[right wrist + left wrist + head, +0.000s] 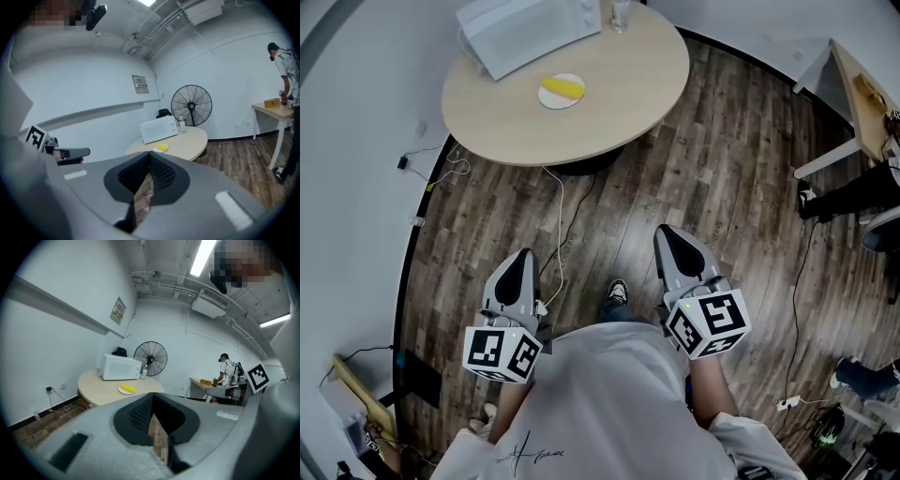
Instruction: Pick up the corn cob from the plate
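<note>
Standing well back from the table, the person holds both tools low over the wood floor, so the pick has not started. Left gripper: jaws pressed together at the tips, nothing between them, only floor showing behind. Right gripper: same, jaws together and empty. The whole task looks to be left: approach, open, close on the cob, lift. Farther out on the round table, the white plate holds the yellow corn cob, lying flat, nothing else on it. The plate sits just beside the microwave, door shut, contents not visible. A bottle stands at the far edge.
</note>
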`<state>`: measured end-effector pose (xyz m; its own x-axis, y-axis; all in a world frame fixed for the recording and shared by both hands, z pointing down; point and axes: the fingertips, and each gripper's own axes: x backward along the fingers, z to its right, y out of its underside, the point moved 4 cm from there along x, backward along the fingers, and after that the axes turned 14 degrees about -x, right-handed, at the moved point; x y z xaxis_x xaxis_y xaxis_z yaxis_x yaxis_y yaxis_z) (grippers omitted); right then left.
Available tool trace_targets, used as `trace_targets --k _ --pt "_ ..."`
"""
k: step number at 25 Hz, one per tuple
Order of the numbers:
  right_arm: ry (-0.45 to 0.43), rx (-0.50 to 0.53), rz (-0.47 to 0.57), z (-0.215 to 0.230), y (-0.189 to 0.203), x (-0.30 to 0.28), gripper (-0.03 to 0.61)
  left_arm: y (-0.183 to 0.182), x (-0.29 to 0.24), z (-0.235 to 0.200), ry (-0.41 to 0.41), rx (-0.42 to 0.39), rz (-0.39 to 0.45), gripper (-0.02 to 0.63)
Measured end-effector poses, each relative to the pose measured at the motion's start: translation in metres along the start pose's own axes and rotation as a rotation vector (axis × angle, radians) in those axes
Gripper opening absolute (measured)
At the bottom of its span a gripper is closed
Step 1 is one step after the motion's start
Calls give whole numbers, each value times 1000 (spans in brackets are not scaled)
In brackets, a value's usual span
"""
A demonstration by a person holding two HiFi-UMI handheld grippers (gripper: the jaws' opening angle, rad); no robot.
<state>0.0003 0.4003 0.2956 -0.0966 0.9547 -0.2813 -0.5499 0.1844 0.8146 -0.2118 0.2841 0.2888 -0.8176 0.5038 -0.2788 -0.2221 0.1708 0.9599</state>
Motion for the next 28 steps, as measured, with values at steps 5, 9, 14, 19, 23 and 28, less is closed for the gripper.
trace_targets --k 5,9,14,19,23,28 --pt "-14 9 -23 12 -10 -14 12 -8 -20 1 -12 5 9 -6" --pt "-19 16 -29 22 -15 -21 12 -10 -32 4 -17 18 16 -6" --pt "-19 29 -44 29 -18 -31 12 -15 -45 8 -9 34 37 -6" --pt "-19 59 -56 32 -25 -44 12 -14 -59 0 -10 57 46 -6" --pt "-29 78 -66 33 -34 -65 12 -17 -81 -11 -12 73 56 -6" --pt "-42 103 -71 36 -52 -97 12 -22 -114 -20 35 69 49 -6"
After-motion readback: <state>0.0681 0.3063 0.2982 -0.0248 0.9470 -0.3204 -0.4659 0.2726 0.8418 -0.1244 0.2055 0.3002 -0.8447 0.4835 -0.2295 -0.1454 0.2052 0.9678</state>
